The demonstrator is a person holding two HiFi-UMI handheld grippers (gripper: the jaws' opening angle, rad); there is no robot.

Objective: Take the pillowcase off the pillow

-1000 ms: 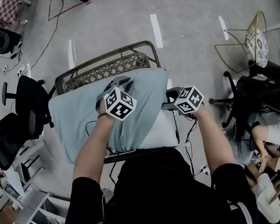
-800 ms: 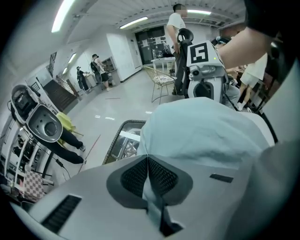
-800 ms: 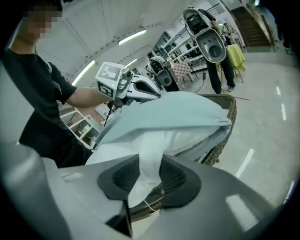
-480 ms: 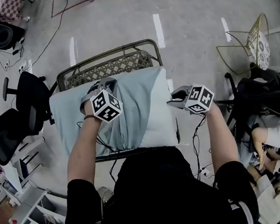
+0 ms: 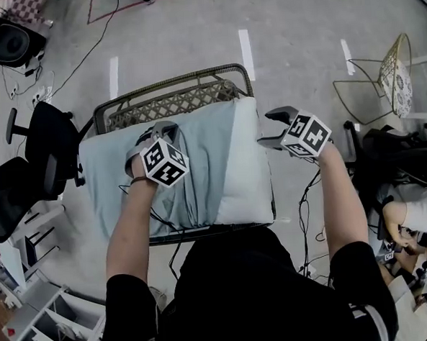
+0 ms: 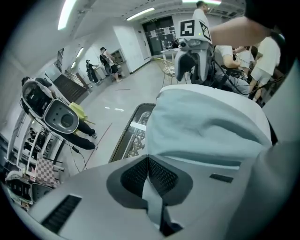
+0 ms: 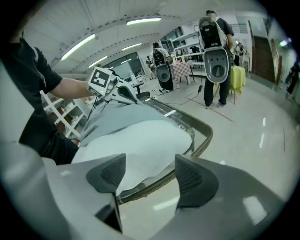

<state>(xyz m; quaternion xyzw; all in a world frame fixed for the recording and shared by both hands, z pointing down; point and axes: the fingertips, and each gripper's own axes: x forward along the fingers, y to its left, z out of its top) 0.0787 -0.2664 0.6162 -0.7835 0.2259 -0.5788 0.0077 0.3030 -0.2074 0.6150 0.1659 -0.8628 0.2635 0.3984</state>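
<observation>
I'm mid-peel: my left hand-held gripper pinches the pillowcase, while my right hand-held gripper, jaws just opened and empty, should next clamp the bared pillow.

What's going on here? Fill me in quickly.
A person is pulling a pale blue pillowcase off a white pillow lying on a wicker seat. The left gripper is shut on a fold of the pillowcase; the right gripper, whose jaws have just been opening, is empty beside the pillow's bare right side.
</observation>
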